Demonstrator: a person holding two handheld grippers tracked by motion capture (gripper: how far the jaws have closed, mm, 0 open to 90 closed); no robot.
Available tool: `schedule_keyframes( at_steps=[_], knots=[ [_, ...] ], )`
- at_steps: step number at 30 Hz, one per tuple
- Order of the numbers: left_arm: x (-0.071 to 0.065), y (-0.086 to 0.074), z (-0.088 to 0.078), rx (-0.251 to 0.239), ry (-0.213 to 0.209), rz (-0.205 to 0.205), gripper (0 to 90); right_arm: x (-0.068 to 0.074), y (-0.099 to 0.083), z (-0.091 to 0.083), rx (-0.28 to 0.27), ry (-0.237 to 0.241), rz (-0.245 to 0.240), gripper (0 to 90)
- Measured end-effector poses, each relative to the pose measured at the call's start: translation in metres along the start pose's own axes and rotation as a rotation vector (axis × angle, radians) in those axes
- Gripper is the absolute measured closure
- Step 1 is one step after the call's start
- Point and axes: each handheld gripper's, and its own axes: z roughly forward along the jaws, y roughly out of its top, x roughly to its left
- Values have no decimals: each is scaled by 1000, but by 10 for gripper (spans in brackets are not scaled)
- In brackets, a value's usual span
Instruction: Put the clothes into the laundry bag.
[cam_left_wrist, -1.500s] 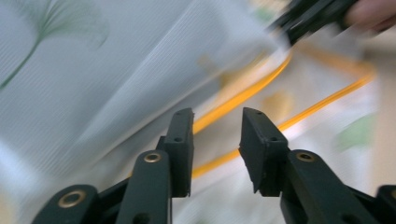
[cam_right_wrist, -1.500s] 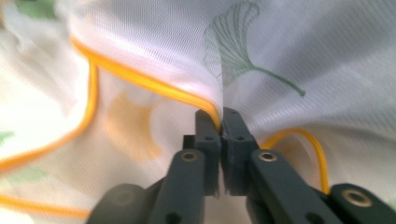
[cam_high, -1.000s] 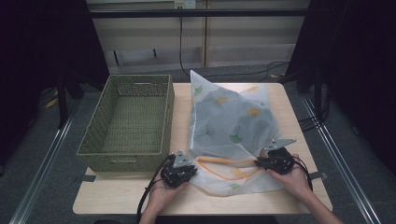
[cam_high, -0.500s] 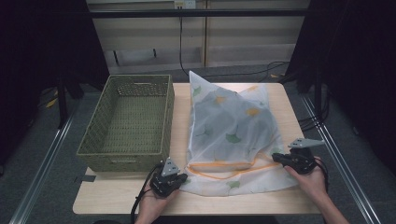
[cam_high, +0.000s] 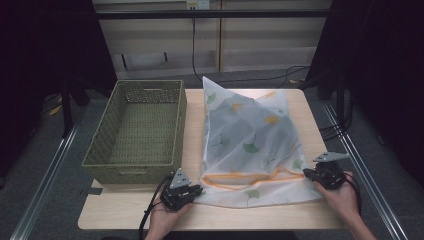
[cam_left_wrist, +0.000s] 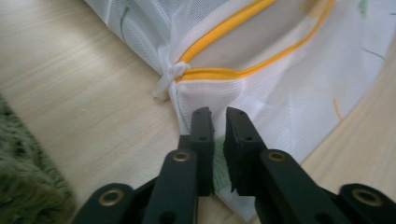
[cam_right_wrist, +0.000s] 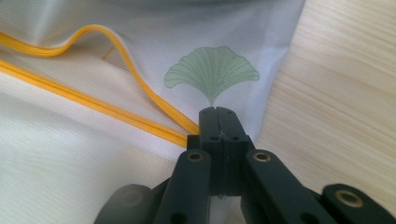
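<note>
Mesh laundry bag (cam_high: 250, 145) lies flat at bench (cam_high: 310, 220) centre, basket (cam_high: 137, 130) at nine o'clock; right claw (cam_right_wrist: 218, 112) clamped on its corner; left claw (cam_left_wrist: 218, 116), slightly parted and just reopening, straddles its edge without pressing.

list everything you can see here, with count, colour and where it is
mesh bag: 1, white with green and yellow leaf prints, flat on the table right of the basket, near edge towards the person
zipper: 1, orange, across the bag's near end, partly open
basket: 1, green woven, left part of the table
table: 1, light wood
left gripper: 1, black, jaws slightly apart at the bag's near left corner
right gripper: 1, black, shut on the bag's near right corner
</note>
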Motion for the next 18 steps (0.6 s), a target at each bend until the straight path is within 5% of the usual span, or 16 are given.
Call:
schedule_keyframes(
  at_steps=[4,7,10,15,18],
  knots=[
    [-1,0,-1,-48,-31,-16,705,0,1,-1,-36,40,62,828],
    [-2,0,-4,-101,-15,-8,661,4,6,-7,-125,60,34,786],
    [-4,1,-9,-195,-34,-23,550,7,7,-19,-240,113,54,733],
    [-10,6,-21,-299,-22,-41,362,12,4,-35,-346,162,79,624],
    [-18,5,-30,-350,16,-30,276,19,1,-46,-393,185,53,615]
  ],
)
